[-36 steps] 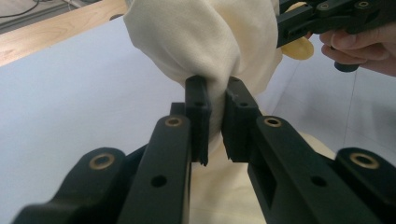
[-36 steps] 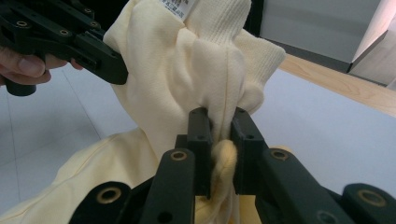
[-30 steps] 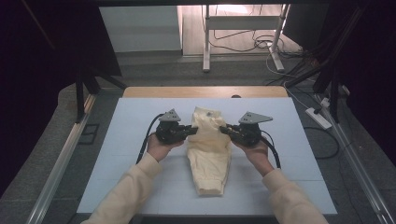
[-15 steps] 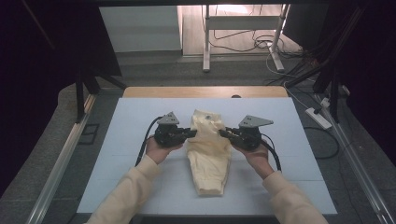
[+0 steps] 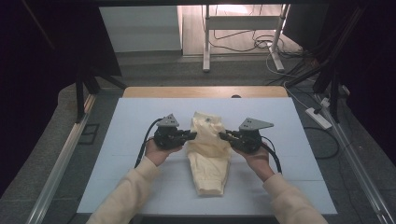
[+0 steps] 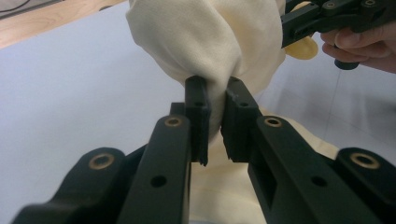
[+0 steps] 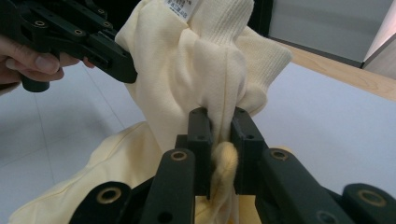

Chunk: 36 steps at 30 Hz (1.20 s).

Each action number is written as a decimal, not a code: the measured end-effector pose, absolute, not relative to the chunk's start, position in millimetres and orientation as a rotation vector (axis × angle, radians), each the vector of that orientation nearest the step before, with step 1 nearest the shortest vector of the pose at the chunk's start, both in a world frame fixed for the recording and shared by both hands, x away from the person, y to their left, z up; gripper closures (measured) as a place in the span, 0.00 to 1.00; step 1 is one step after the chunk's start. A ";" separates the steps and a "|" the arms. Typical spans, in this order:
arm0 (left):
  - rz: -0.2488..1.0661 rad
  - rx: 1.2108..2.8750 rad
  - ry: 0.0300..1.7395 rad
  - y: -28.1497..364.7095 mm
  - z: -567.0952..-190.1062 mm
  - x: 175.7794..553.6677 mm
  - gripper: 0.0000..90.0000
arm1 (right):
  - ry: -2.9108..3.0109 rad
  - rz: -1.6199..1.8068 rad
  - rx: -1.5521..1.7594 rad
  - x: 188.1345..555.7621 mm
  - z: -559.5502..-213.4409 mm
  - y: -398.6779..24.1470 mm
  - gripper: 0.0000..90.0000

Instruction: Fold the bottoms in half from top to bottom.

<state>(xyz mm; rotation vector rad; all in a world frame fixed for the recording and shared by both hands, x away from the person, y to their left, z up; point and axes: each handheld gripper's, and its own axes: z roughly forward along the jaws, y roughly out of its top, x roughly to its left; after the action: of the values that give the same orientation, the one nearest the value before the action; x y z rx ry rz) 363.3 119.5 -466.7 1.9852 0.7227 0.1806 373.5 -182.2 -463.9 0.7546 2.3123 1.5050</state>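
Observation:
A cream knitted garment (image 5: 208, 154) lies folded lengthwise in the middle of the pale blue table top (image 5: 130, 121), its narrow end toward me. My left gripper (image 5: 193, 135) is shut on the garment's left edge near the far end, and the cloth (image 6: 205, 42) bunches up over its jaws (image 6: 215, 126). My right gripper (image 5: 223, 136) is shut on the right edge, a pinched fold (image 7: 224, 158) squeezed between its jaws (image 7: 223, 140). A ribbed cuff (image 7: 224, 18) and a white label (image 7: 180, 7) show at the top of the lifted part. The far end hangs lifted between both grippers.
A wooden strip (image 5: 205, 91) runs along the table's far edge. Beyond it stand a white frame's legs (image 5: 205, 42) and loose cables (image 5: 261, 44) on the floor. A power strip (image 5: 319, 117) lies on the floor at the right. Metal rails (image 5: 60, 168) flank the table.
Both grippers have lifted slightly and drawn a little toward each other, gathering the garment's far end up between them. Their grip has not changed.

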 end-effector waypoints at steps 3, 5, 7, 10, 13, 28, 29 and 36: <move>0.172 1.983 0.726 120.5 -468.6 359.4 0.90 | 2.320 1.504 0.746 368.6 -464.4 -181.6 0.89; 0.167 1.986 0.727 120.7 -471.1 356.9 0.90 | 2.325 1.499 0.741 366.4 -465.5 -181.1 0.89; 0.166 1.995 0.725 120.8 -472.4 355.0 0.90 | 2.334 1.490 0.738 364.9 -466.8 -180.7 0.89; 0.166 1.998 0.722 120.5 -473.3 352.3 0.90 | 2.335 1.491 0.739 362.3 -468.2 -180.7 0.89; 0.160 2.004 0.717 119.9 -474.3 349.6 0.89 | 2.340 1.492 0.736 358.6 -469.0 -182.1 0.89; 0.130 2.039 0.692 118.4 -481.2 330.0 0.86 | 2.376 1.490 0.704 339.2 -474.8 -186.9 0.88; 0.128 2.041 0.692 118.4 -481.8 329.4 0.85 | 2.380 1.485 0.700 337.6 -475.4 -187.1 0.87; 0.119 2.068 0.682 115.5 -486.8 324.7 0.78 | 2.405 1.475 0.701 331.8 -481.9 -189.4 0.83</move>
<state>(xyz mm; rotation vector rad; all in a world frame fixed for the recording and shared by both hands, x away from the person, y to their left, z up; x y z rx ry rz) 324.7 115.5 -486.8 2.0677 0.6824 0.1187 331.8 -189.4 -481.9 0.7011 2.4052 1.4751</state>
